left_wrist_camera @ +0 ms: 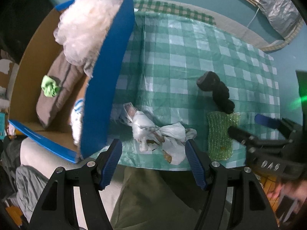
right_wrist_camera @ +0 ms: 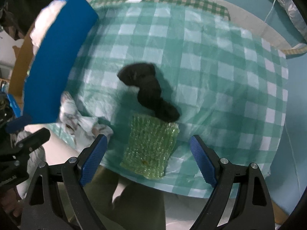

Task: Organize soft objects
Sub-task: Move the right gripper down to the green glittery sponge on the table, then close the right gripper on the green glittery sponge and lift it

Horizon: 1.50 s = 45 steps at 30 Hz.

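Note:
A blue cardboard box (left_wrist_camera: 107, 80) stands at the left on the green checked cloth (left_wrist_camera: 191, 57). In it lie white stuffing (left_wrist_camera: 86, 23), a grey cushion (left_wrist_camera: 57, 92) and a small green cloth (left_wrist_camera: 50, 86). A knotted white plastic bag (left_wrist_camera: 153, 130) lies on the cloth just ahead of my open, empty left gripper (left_wrist_camera: 153, 163). A black sock roll (right_wrist_camera: 149, 90) and a green bubble-wrap sheet (right_wrist_camera: 149, 145) lie ahead of my open, empty right gripper (right_wrist_camera: 147, 161), which also shows in the left wrist view (left_wrist_camera: 255, 128). The box also shows in the right wrist view (right_wrist_camera: 57, 63).
The table's near edge (right_wrist_camera: 191, 189) runs just ahead of both grippers. A teal wall is behind the table, with a foil-wrapped thing (left_wrist_camera: 276, 5) at the upper right. Grey fabric (left_wrist_camera: 28, 182) lies low at the left.

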Available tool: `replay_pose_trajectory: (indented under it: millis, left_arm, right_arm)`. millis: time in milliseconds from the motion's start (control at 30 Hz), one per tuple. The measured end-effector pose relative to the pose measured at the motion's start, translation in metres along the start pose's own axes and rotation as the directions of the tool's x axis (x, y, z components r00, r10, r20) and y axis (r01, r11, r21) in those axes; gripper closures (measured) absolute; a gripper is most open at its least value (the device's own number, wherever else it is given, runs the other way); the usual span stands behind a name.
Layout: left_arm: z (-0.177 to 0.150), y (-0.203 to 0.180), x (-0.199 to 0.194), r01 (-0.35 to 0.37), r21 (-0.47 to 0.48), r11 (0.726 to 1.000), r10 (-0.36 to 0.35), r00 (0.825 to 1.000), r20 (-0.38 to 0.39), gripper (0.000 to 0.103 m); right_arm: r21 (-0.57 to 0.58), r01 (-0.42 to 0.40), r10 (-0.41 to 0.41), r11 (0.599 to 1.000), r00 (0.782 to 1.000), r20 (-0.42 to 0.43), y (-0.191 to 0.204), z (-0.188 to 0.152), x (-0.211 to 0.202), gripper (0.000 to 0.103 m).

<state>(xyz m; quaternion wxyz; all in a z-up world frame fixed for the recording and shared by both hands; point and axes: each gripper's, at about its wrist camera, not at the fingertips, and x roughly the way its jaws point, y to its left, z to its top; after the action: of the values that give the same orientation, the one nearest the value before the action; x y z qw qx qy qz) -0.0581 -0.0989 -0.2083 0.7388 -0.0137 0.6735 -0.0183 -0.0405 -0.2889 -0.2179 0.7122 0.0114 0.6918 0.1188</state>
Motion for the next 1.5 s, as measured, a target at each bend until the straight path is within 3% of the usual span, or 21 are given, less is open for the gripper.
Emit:
replay_pose_trajectory:
  millis: [567, 933, 1033, 1133, 1200, 1267, 1500]
  left_arm:
    - [0.0, 0.003, 0.044, 0.008, -0.094, 0.996, -0.014, 0.998, -0.068, 0.034]
    - [0.0, 0.003, 0.062, -0.033, -0.04, 0.999, 0.029, 0.996, -0.09, 0.033]
    - [-0.001, 0.0, 0.066, -0.041, -0.022, 0.999, 0.039, 0.995, -0.089, 0.031]
    - [-0.001, 0.0, 0.068, -0.049, -0.005, 0.999, 0.048, 0.995, -0.092, 0.03]
    - [0.001, -0.002, 0.069, -0.045, 0.002, 0.999, 0.045, 0.995, -0.093, 0.03]
    - [0.002, -0.003, 0.07, -0.045, 0.01, 0.999, 0.046, 0.994, -0.094, 0.028]
    - [0.01, -0.017, 0.075, -0.05, 0.019, 0.999, 0.052, 0.993, -0.103, 0.026]
  right_arm:
    - [-0.005, 0.038, -0.038, 0.999, 0.998, -0.045, 0.004, -0.007, 0.05, 0.015]
    - [-0.037, 0.085, -0.086, 0.996, 0.996, -0.034, 0.02, -0.012, 0.074, 0.019]
    - [-0.06, 0.121, -0.123, 0.991, 0.992, -0.027, 0.028, -0.015, 0.077, 0.029]
    - [-0.083, 0.157, -0.16, 0.984, 0.987, -0.031, 0.03, -0.019, 0.078, 0.046]
    - [-0.094, 0.159, -0.163, 0.983, 0.986, -0.033, 0.031, -0.02, 0.075, 0.071]
    - [-0.1, 0.16, -0.164, 0.982, 0.986, -0.034, 0.028, -0.019, 0.072, 0.08]
    - [-0.081, 0.096, -0.099, 0.992, 0.995, -0.035, 0.014, -0.012, 0.056, 0.086]
